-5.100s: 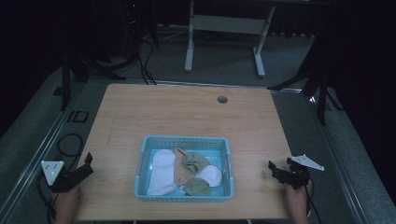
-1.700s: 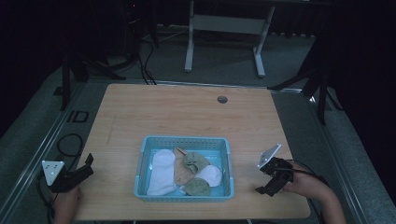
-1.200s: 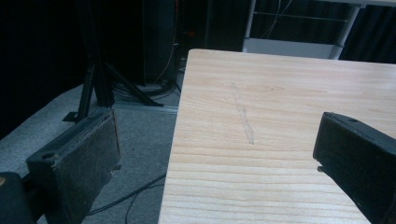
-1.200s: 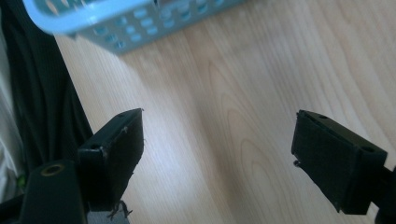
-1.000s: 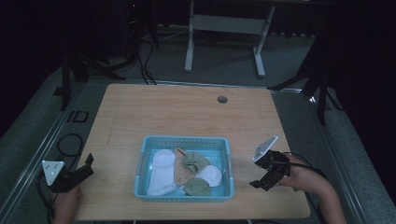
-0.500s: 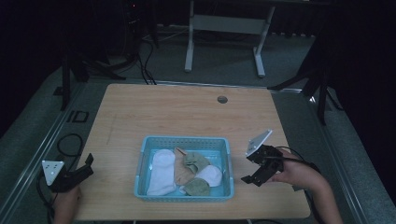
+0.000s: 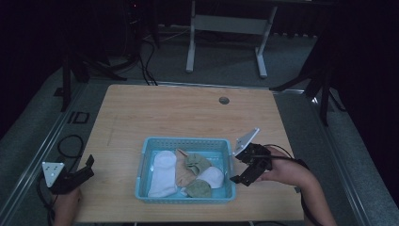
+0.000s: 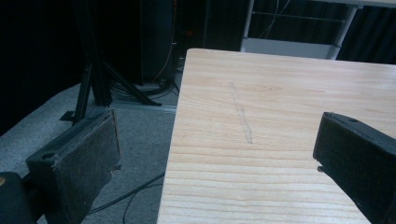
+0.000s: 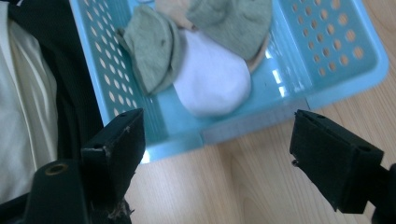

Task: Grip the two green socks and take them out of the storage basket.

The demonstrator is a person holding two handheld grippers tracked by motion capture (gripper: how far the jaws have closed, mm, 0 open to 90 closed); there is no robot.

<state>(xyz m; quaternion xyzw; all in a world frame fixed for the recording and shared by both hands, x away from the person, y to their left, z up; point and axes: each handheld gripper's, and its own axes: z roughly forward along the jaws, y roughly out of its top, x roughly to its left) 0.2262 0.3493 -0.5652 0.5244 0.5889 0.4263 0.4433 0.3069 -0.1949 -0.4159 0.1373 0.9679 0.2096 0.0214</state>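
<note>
A light blue perforated basket point(image 7: 188, 143) sits at the front middle of the wooden table point(image 7: 179, 113). It holds several socks: a white one point(image 7: 162, 172), a tan one point(image 7: 183, 175), green ones point(image 7: 197, 163) and another white one point(image 7: 212, 176). My right gripper point(image 7: 241, 173) is open just off the basket's right wall, tilted down toward it. In the right gripper view the basket point(image 9: 243, 126) lies between the jaws, with a white sock point(image 9: 212, 79) and a green sock point(image 9: 149, 49) inside. My left gripper point(image 7: 77, 175) is open at the table's front left edge.
A round hole point(image 7: 224, 100) is in the table's far side. A white-legged stand point(image 7: 226, 23) and dark tripod legs point(image 7: 89, 70) stand on the grey floor beyond. A cable point(image 7: 70, 143) loops on the floor at the left. The table's left edge point(image 8: 175, 140) runs past the left gripper.
My right gripper has moved from the table's right edge leftward to the basket's right wall and tipped downward. The left gripper has stayed still.
</note>
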